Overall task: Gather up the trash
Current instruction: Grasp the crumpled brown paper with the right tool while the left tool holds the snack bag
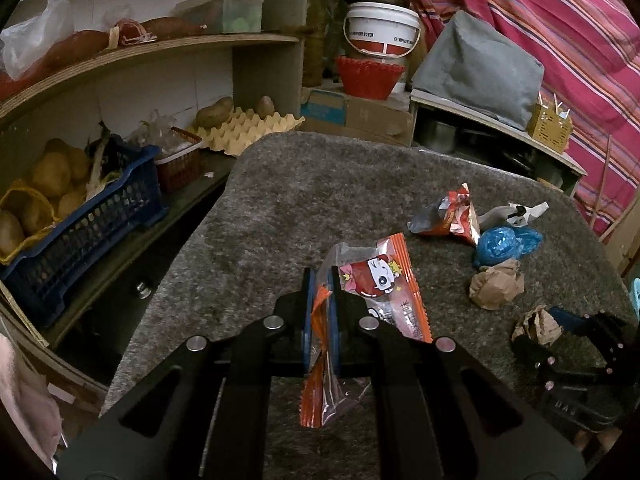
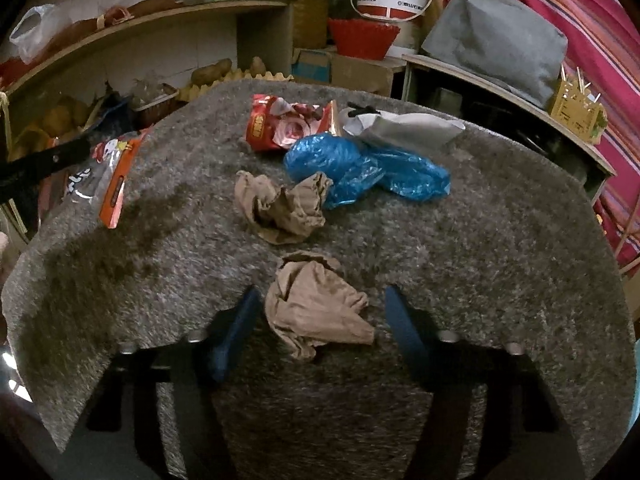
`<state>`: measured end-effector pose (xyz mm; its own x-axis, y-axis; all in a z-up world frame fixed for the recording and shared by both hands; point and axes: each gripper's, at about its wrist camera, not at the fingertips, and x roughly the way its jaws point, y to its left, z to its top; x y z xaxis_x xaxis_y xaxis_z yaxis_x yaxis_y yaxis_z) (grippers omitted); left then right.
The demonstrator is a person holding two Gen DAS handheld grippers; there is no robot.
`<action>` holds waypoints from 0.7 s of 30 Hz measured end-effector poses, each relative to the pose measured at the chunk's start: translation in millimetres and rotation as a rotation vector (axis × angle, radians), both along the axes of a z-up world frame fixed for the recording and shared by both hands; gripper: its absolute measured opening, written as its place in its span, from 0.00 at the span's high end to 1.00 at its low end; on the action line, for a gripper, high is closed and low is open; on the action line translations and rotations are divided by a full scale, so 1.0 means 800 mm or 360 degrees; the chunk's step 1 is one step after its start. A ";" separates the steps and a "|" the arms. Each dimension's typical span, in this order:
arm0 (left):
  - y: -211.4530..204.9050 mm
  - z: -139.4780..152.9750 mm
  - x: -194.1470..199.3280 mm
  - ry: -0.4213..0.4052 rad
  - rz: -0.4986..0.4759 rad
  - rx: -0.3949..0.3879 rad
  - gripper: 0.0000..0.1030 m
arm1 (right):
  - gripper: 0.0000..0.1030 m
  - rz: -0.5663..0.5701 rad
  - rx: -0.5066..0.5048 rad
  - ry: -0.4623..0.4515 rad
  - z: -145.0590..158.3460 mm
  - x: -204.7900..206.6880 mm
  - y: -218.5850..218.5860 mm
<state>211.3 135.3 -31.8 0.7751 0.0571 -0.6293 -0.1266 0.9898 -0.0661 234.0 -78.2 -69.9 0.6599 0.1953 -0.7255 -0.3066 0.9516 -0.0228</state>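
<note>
An orange snack wrapper [image 1: 384,280] with a cartoon face hangs above the grey felt table top [image 1: 300,192]; my left gripper [image 1: 322,276] is shut on its edge. In the right wrist view that wrapper [image 2: 108,172] shows at the far left. My right gripper [image 2: 320,289] stands open around a crumpled brown paper ball [image 2: 316,308], with a gap on each side of the paper. Beyond it lie a second brown paper ball [image 2: 284,208], a blue plastic bag [image 2: 360,172], a red wrapper [image 2: 280,126] and a white scrap [image 2: 400,128].
Shelves on the left carry a blue basket of potatoes [image 1: 80,220] and an egg tray [image 1: 248,128]. Behind the table stand a red basket [image 1: 368,76], a white bucket [image 1: 382,28] and a grey covered box [image 1: 480,68]. A striped cloth [image 1: 560,20] hangs at the right.
</note>
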 end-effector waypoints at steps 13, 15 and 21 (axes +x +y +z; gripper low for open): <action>0.001 -0.002 -0.001 0.0005 0.0004 -0.0002 0.95 | 0.49 0.0005 0.0075 -0.0055 0.017 0.001 -0.018; -0.001 0.000 -0.002 -0.0007 0.0000 0.0004 0.95 | 0.49 -0.0010 0.0092 -0.0066 0.020 0.001 -0.026; -0.012 0.010 -0.008 -0.0044 -0.0008 0.0017 0.95 | 0.49 -0.0050 0.0131 -0.0093 0.029 0.002 -0.050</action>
